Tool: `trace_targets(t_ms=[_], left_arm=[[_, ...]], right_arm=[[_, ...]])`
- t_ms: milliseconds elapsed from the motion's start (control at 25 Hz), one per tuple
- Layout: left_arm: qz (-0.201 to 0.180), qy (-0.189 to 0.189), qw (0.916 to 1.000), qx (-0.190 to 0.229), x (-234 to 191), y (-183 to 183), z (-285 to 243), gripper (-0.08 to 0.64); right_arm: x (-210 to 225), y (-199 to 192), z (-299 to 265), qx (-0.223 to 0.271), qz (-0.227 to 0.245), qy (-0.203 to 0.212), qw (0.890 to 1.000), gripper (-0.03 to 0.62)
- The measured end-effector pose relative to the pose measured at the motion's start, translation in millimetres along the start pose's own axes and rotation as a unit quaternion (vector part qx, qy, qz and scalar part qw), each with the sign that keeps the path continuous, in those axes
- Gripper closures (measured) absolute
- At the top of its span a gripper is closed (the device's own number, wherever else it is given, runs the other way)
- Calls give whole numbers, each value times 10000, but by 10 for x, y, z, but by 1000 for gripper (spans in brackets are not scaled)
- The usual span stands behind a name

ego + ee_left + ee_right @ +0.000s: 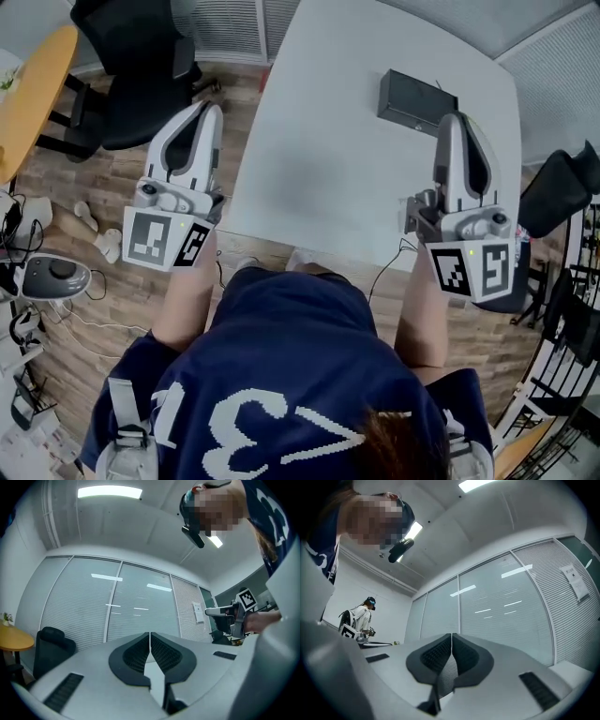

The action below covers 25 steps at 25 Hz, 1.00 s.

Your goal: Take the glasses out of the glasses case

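A closed black glasses case [416, 101] lies on the white table [319, 159] near its far right side. No glasses show. My right gripper [453, 118] hovers over the table's right part, its tip just short of the case's near right corner. In the right gripper view its jaws [451, 638] are pressed together, shut on nothing, and aim up at a glass wall. My left gripper [210, 109] hangs over the wooden floor, left of the table's edge. Its jaws [150, 637] are also shut and empty, with the case out of that view.
A black office chair [141, 66] and a round yellow table [33, 89] stand at the far left. Cables and small devices [52, 277] litter the floor at left. Another black chair [562, 187] sits at the right. A second person [358, 620] stands far off.
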<state>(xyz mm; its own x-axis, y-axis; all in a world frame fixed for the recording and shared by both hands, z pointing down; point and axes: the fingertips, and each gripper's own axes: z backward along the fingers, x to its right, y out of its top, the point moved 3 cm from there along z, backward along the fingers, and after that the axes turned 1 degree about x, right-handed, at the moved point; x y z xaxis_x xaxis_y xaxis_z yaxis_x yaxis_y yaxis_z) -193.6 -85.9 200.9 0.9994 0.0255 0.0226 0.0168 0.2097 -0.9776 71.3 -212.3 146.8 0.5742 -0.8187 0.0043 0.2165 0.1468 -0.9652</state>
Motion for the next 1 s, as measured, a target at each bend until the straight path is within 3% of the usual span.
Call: trace_targets(t_ms=[160,520,760,1000], left_arm=[[17,110,9999,-122,62,-124,-186,537],[-76,-115,9996,-227,158,-265,-533,537],[131,-1019,9946,-167,486,-347,-930,537],[482,-2020,9780,-190,1071,-538,-1297,537]], right_arm=[[280,-119,-109,-27,-123,19,9999,565],[444,-328,-91,-242,-240,-232,9991,565],[718,-225,274,-340,-25,-1089,9935,565],[979,-167,954,-661,233,-2042,9764,565]])
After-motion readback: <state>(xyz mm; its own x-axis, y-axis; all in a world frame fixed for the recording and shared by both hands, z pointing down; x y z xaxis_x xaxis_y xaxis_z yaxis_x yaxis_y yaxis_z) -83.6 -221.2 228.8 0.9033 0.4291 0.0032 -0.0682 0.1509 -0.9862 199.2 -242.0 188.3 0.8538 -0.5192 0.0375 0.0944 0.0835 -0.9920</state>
